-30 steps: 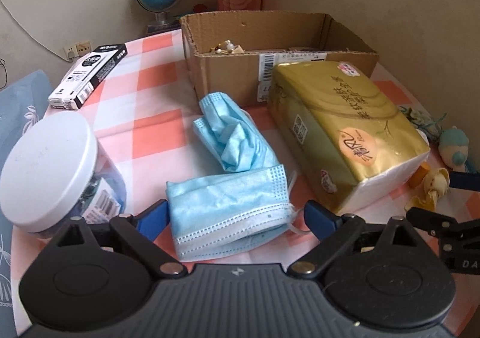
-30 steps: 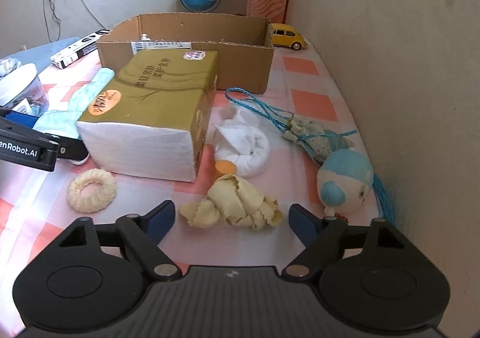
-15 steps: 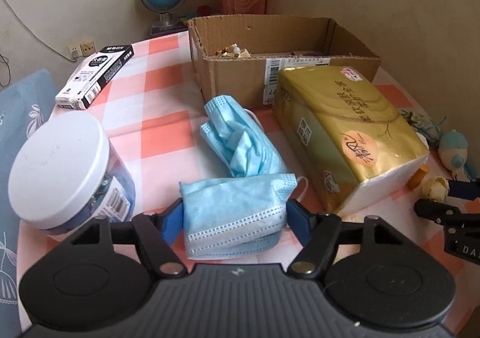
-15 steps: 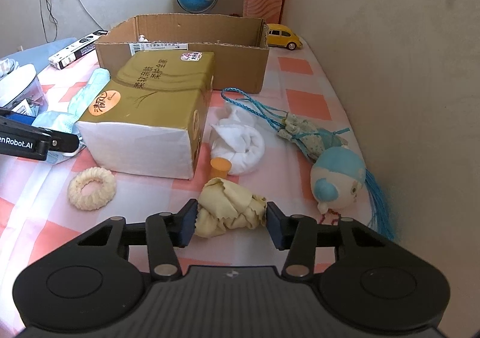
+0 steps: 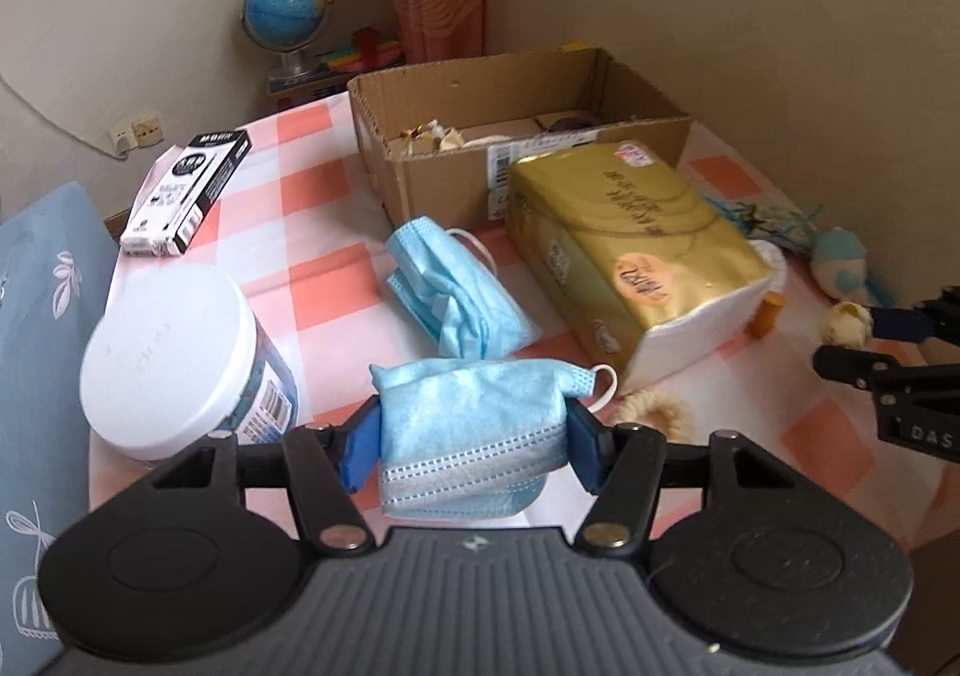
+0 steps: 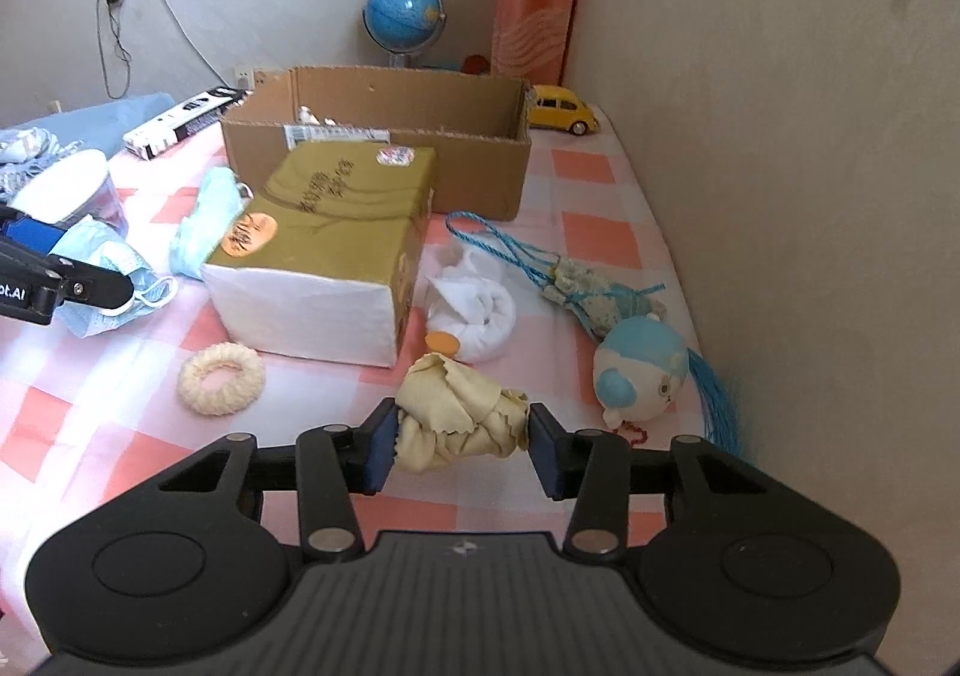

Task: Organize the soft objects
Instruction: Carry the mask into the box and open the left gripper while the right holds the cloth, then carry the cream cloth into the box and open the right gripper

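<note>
Soft things are what I am sorting, and I have one in each tool. My left tool [image 5: 474, 445] pinches a folded blue face mask [image 5: 474, 430] across its width; the jaws have just been closing and the pads [image 5: 363, 451] now press into its two side edges, so the mask bunches and hangs clear of the desk [image 5: 324, 178], one ear loop sticking out to the tool's right. My right tool [image 6: 462, 448] has likewise just closed, and it squeezes a crumpled yellow cloth [image 6: 459, 418], which bulges up between the pads. A grip across the bulk makes sense to me: limp material would slip from a fingertip hold.

Just ahead of the left tool lies a second blue mask [image 5: 456, 292], loose on the checked cloth. Ahead and to its right sits the gold tissue pack [image 5: 636, 250], and beyond that the open cardboard box [image 5: 432, 184], which I judge to be the place for these items, since small things already lie inside. To the left tool's left stands a white-lidded jar [image 5: 171, 358].

Ahead of the right tool are a rolled white cloth [image 6: 480, 304], a woven ring [image 6: 222, 379] to its left, and a blue plush toy [image 6: 642, 370] to its right by the wall. Both loads next need carrying forward over the box rim.
</note>
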{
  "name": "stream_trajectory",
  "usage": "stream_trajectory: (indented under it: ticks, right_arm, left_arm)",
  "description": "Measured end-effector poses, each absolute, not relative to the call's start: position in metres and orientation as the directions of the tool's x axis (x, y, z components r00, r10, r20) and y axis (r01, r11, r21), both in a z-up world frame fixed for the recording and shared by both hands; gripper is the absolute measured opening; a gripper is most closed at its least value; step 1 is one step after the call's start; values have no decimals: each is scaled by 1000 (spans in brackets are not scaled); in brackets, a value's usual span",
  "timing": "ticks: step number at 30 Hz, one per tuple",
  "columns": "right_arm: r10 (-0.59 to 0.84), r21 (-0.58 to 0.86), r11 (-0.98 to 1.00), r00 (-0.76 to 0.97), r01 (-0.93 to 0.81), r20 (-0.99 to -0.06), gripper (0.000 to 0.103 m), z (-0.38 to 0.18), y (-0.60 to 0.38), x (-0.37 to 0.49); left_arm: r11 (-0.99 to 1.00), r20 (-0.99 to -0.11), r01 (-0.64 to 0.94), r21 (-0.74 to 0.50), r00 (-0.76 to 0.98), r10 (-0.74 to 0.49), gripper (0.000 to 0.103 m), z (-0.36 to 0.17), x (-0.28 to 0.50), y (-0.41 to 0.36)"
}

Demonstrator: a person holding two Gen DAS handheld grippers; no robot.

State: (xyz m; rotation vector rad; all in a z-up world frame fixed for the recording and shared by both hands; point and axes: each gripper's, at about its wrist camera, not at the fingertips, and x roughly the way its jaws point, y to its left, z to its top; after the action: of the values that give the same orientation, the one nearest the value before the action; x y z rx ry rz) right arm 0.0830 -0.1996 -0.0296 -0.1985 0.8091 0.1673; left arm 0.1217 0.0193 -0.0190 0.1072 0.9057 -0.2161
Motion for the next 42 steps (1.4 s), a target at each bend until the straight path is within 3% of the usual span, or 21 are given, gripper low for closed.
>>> stream_trajectory:
  ticks: [15,28,30,32,33,42]
  right_arm:
    - [122,-106,959,723,-262,-680,50,0,-193,81]
    - [111,-119,958,721,-259,-684,50,0,-195,96]
    - [105,-123,959,722,-256,-684,50,1,-196,99]
    - [103,-125,959,724,-254,-683,50,2,-198,100]
    - [103,-124,960,724,-253,-683,50,2,-198,101]
    - [120,-102,960,714,-260,-690,50,0,-199,107]
  left_arm:
    - [958,-706,285,18,683,-190,61,43,195,2]
    - [973,-760,229,-13,630,-158,61,22,320,-17]
    - [977,-769,212,-20,621,-151,68,16,332,-18]
    - [983,-772,185,-23,621,-134,87,11,341,-16]
    - [985,-772,170,-22,623,-125,89,9,344,-14]
    - [991,-755,133,-6,649,-92,90,23,328,2]
